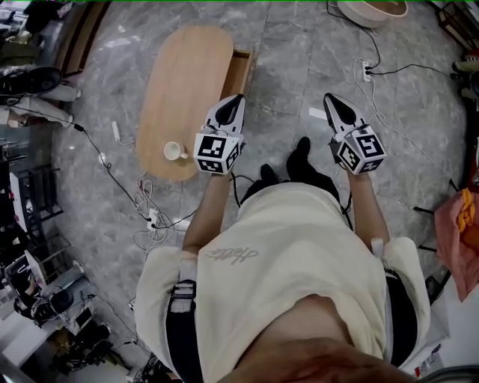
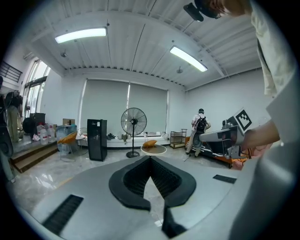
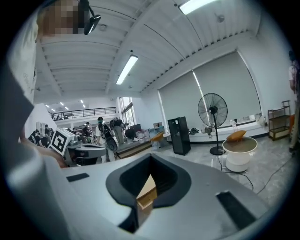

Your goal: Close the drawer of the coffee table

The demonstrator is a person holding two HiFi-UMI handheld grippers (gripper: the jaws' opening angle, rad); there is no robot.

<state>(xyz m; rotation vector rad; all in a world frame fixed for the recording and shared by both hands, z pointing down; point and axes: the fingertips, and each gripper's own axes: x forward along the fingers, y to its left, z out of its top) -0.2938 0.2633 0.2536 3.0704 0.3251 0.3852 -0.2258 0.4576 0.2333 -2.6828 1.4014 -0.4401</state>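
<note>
Standing pulled out from the long side of the oval light-wood surface [image 1: 187,82], the shallow open-topped wooden drawer [image 1: 238,71] lies just ahead of the left tool [image 1: 236,100], a little beyond its tip and apart from it. From the head view this white-and-black tool overlaps the surface's near right edge. In the left gripper view the left tool [image 2: 150,158] has its two black jaws pressed together at the tips, clenched on nothing.

The right tool [image 1: 330,99] hangs well to the right of the drawer, level with the left one, over the grey marble floor [image 1: 292,45]. In its own view the right tool [image 3: 151,158] is clenched too and empty. Through the slot behind its tips shows a strip of light wood [image 3: 147,190]; whether that is drawer or surface I cannot tell.

A small white cup [image 1: 174,152] stands on the surface just left of the left tool's marker cube. Between the two tools, behind their tips, are the person's black shoes [image 1: 299,161]. Ahead of the right tool a white power strip [image 1: 364,71] lies on the floor with its cables, and farther ahead sits a pale round tub [image 1: 372,9]. A black standing fan [image 2: 133,123] faces the left tool across the room.
</note>
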